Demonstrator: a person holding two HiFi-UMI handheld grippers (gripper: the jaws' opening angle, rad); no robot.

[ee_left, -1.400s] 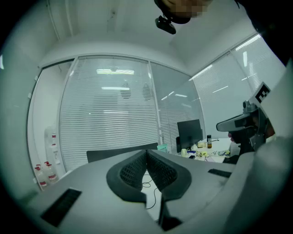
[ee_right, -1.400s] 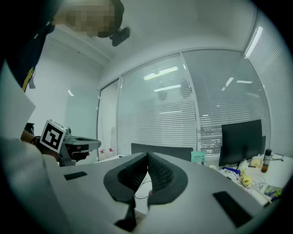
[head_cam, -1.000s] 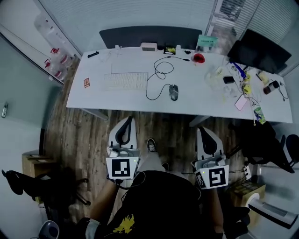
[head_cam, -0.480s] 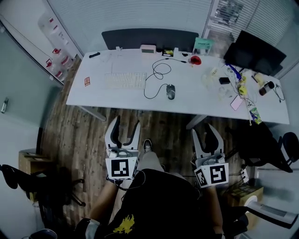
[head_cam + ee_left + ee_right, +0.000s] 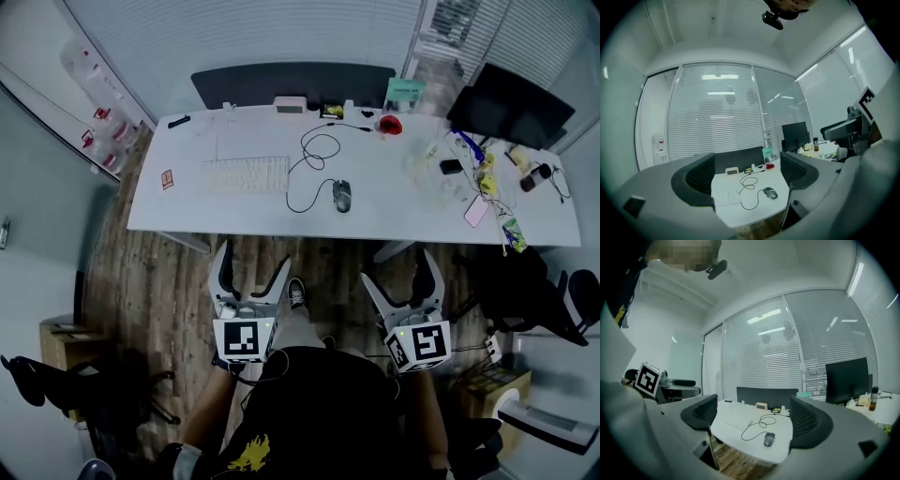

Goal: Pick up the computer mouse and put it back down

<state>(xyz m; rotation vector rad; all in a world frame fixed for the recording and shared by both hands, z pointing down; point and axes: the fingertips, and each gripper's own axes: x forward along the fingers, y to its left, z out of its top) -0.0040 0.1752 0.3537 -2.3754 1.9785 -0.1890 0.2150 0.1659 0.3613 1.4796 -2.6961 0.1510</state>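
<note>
A dark grey computer mouse (image 5: 343, 195) lies flat on a long white desk (image 5: 394, 214), close to its front edge and untouched. Its thin black cable (image 5: 314, 155) loops away towards the back of the desk. A slim white keyboard (image 5: 246, 174) rests near it, on the person's left. A black monitor (image 5: 511, 103) stands among the clutter at the far right end.

The person stands back from the desk, with a strip of wooden plank floor (image 5: 178, 272) between them. The left gripper (image 5: 253, 262) and the right gripper (image 5: 400, 274) are held about level, well apart from the mouse. Both pairs of jaws are opening and stand widely spread, with nothing between them. Each gripper view shows the mouse only at a distance beyond the jaw tips.

By the look of it, the task has not yet started. The approach, the grip, the lift and the setting down all remain to be done.
</note>
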